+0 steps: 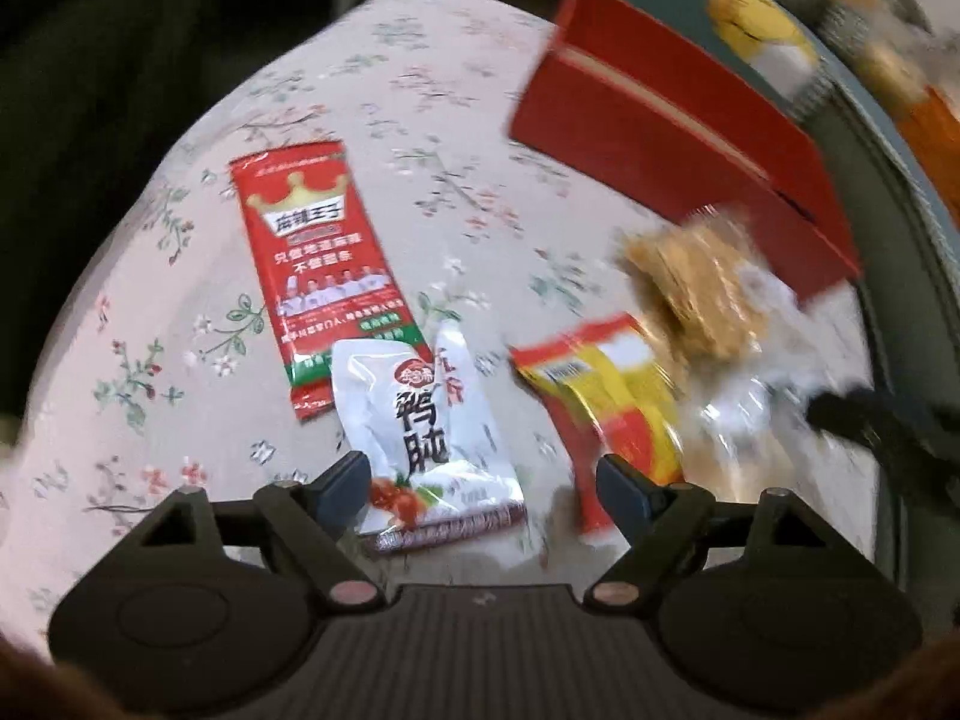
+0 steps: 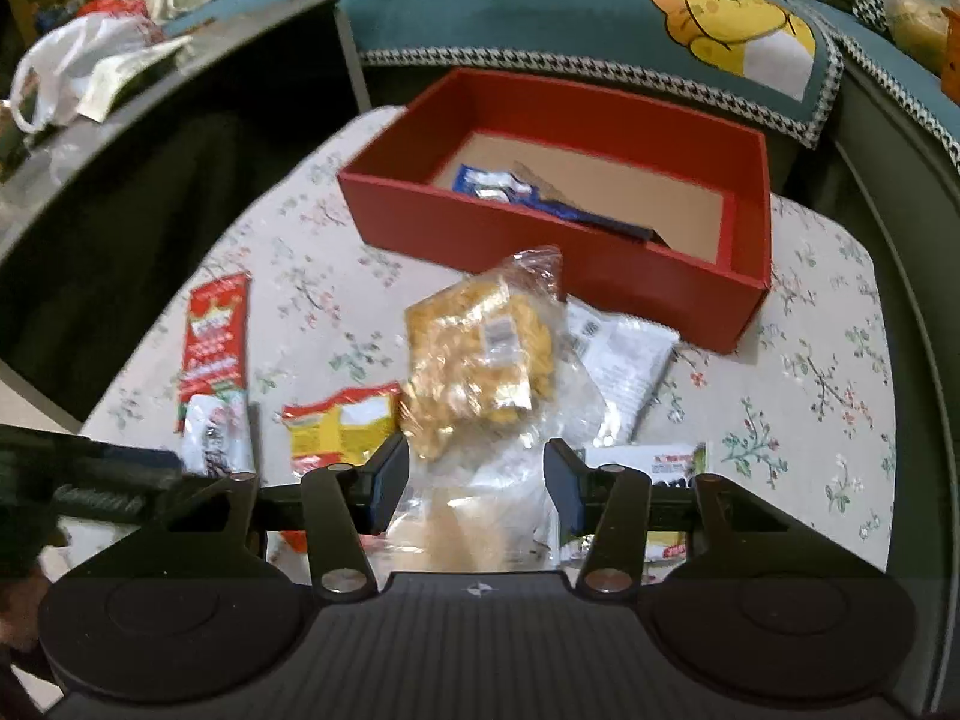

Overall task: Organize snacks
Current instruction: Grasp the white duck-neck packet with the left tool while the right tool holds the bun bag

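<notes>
A red box point(image 2: 540, 240) stands at the back of the floral table; a blue packet point(image 2: 498, 183) lies inside it. It also shows in the left wrist view point(image 1: 678, 138). My right gripper point(image 2: 477, 474) is open, its fingers on either side of a clear bag of golden snacks point(image 2: 474, 360). My left gripper point(image 1: 483, 489) is open just above a white packet with black characters point(image 1: 420, 420). A long red packet point(image 1: 318, 264) lies beyond it. A red-and-yellow packet point(image 1: 606, 396) lies to its right. The golden bag point(image 1: 696, 294) is blurred there.
White packets point(image 2: 624, 354) lie by the box and under the right gripper's right finger point(image 2: 654, 462). A teal sofa cushion with a yellow bear point(image 2: 738, 24) is behind the table. A dark cabinet point(image 2: 150, 180) with plastic bags point(image 2: 78, 78) stands to the left.
</notes>
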`<state>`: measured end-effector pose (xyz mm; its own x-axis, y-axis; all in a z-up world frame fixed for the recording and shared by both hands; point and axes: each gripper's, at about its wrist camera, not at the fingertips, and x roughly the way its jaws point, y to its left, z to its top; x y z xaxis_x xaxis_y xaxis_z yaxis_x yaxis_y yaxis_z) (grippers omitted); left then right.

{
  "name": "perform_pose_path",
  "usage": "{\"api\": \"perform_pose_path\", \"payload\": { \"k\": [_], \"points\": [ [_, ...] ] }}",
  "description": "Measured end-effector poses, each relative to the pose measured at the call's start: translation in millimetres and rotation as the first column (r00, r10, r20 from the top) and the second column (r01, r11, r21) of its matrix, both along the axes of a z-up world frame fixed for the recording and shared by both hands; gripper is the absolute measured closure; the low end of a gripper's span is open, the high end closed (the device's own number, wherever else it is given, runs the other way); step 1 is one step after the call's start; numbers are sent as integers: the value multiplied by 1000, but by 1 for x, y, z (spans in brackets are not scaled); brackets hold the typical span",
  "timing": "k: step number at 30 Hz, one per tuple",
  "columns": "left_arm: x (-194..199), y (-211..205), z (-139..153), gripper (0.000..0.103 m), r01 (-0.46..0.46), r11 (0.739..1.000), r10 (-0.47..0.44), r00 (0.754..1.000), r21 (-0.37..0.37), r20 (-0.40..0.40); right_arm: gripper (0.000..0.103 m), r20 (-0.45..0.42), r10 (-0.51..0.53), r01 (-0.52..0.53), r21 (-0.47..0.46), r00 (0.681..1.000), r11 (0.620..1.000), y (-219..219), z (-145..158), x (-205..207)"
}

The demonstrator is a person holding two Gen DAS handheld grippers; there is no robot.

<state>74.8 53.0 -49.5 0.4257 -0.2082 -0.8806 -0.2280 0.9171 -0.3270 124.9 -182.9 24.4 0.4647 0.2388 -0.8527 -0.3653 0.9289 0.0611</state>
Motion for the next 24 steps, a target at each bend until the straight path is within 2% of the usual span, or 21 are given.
{"api": "perform_pose_path", "payload": {
  "k": [2, 5, 6, 9, 11, 16, 19, 22, 23, 24],
  "points": [
    [2, -10, 0, 3, -74, 995, 71, 997, 68, 40, 42, 1, -8, 8, -13, 1000, 1000, -2, -2, 0],
    [8, -22, -1, 1, -131, 982, 122, 990, 137, 68, 39, 1, -2, 2, -14, 1000, 1000, -7, -2, -3],
    [9, -19, -2, 1, -156, 980, 150, 987, 125, 59, 39, 2, -2, 3, -15, 1000, 1000, -9, -2, -4],
    [6, -1, -7, 2, -206, 978, 206, 978, 23, 21, 38, -2, -4, 4, -12, 1000, 1000, -15, -2, -6],
    [4, 7, -4, 2, -263, 965, 263, 965, 7, 13, 38, 2, -10, 10, -7, 1000, 1000, -18, 0, -7],
    [16, -16, -6, 2, -169, 978, 168, 986, 120, 17, 38, 11, -8, 8, 4, 1000, 1000, -19, 4, -9],
    [27, -33, -10, 4, -101, 965, 102, 995, 244, 7, 37, 7, -9, 9, 2, 1000, 1000, -22, 3, -11],
    [25, -37, -11, 18, -45, 953, 44, 999, 301, 10, 37, -6, -19, 19, -7, 1000, 1000, -27, -1, -12],
    [23, -35, -9, 24, -29, 954, 28, 1000, 300, 8, 37, -9, -22, 22, -7, 1000, 1000, -29, -2, -13],
    [20, -32, -6, 25, -19, 957, 18, 1000, 289, 4, 37, -12, -23, 23, -8, 1000, 1000, -31, -3, -13]
  ]
}}
